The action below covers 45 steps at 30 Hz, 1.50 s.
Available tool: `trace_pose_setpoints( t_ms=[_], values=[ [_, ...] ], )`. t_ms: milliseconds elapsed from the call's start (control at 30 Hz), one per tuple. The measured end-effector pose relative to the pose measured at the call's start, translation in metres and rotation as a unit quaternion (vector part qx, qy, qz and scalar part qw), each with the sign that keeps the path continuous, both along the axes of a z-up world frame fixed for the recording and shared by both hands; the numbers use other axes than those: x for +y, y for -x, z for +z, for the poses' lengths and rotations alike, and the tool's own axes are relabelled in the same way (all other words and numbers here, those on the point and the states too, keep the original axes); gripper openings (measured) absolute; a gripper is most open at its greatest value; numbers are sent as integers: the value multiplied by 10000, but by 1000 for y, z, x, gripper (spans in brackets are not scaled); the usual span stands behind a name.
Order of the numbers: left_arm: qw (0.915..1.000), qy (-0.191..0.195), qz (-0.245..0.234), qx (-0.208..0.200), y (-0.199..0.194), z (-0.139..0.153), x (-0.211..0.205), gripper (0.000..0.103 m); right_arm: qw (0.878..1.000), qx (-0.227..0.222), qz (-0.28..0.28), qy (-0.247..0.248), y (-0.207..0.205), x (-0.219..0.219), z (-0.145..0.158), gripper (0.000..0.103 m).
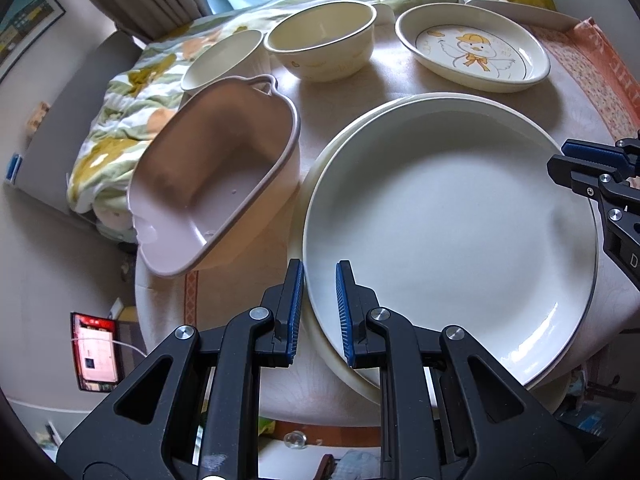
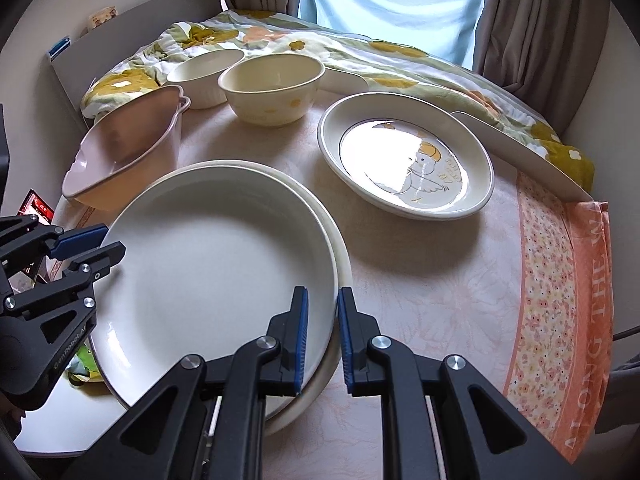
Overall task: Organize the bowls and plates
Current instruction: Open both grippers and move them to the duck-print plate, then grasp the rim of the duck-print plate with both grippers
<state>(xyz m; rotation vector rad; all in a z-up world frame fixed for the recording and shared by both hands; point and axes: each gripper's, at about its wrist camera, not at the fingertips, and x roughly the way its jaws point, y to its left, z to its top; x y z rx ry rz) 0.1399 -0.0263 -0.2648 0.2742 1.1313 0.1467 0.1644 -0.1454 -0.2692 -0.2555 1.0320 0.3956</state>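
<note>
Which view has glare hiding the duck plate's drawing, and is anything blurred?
Right wrist view: window glare whitens most of the duck plate, leaving only part of the duck visible. Left wrist view: the same plate reads clearly; the pink tub looks slightly soft. Both views bend strongly at the edges.

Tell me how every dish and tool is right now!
Top big plate: stacked on another, both tools clamping its rim.
Lower big plate: underneath, flat on the table.
Left tool: shut on the top big plate.
Right tool: shut on the top big plate.
Duck plate: flat, empty.
Yellow bowl: upright, empty.
White bowl: upright, empty.
Pink basin: tilted, empty.
</note>
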Motion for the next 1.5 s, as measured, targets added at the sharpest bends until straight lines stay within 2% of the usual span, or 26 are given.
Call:
trace_pose_setpoints(
  t_ms=[167,300,367,400,433,467,500,533,567,700,833,933,1067,1233,1267,1300,1367,1433,1500],
  values=[
    [9999,160,56,32,-1,3,2,15,9999,82,-65,-132,-2,-3,1,13],
    [9991,401,33,-144,-1,26,3,15,9982,127,-255,-521,-5,-15,16,13],
    [9983,529,6,-249,-4,43,1,31,9963,216,-354,-749,-9,-23,26,13],
    [9976,628,1,-306,-5,51,1,64,9947,303,-399,-898,-13,-29,32,14],
    [9961,762,2,-433,-6,62,1,100,9933,335,-455,-1012,-16,-34,39,21],
    [9936,916,-14,-666,-5,74,1,102,9925,306,-511,-1065,-18,-39,45,46],
    [9907,1068,-54,-843,-5,84,1,103,9921,223,-564,-1096,-18,-44,53,64],
    [9881,1240,-117,-907,-8,93,0,103,9914,90,-626,-1148,-19,-50,62,100],
    [9866,1359,-160,-894,-13,98,-2,103,9899,-65,-672,-1249,-19,-57,71,103],
    [9816,1780,-213,-664,-40,103,-10,103,9823,-632,-766,-1586,-25,-87,97,103],
    [9755,2160,87,-415,-69,103,-21,103,9909,-147,-708,-1138,-59,-111,105,103],
    [9652,2588,281,-256,-91,93,-26,103,9916,-181,-739,-1045,-80,-129,103,103],
    [9615,2627,811,16,-125,64,-31,103,9936,209,-488,-998,-122,-142,77,103],
    [9602,2585,1056,71,-159,36,-39,101,9901,773,-117,-1170,-167,-145,33,103],
    [9602,2569,1089,117,-166,30,-40,99,9887,863,-30,-1224,-174,-144,24,99],
    [9594,2576,1135,164,-172,24,-41,92,9869,978,62,-1278,-182,-142,15,94],
    [9555,2682,1206,252,-181,11,-42,78,9847,1174,200,-1276,-192,-138,1,75],
    [9521,2744,1304,352,-188,-2,-42,62,9823,1331,308,-1281,-202,-134,-12,67],
    [9502,2749,1397,447,-194,-13,-40,51,9798,1435,392,-1335,-208,-131,-21,60]
  ],
)
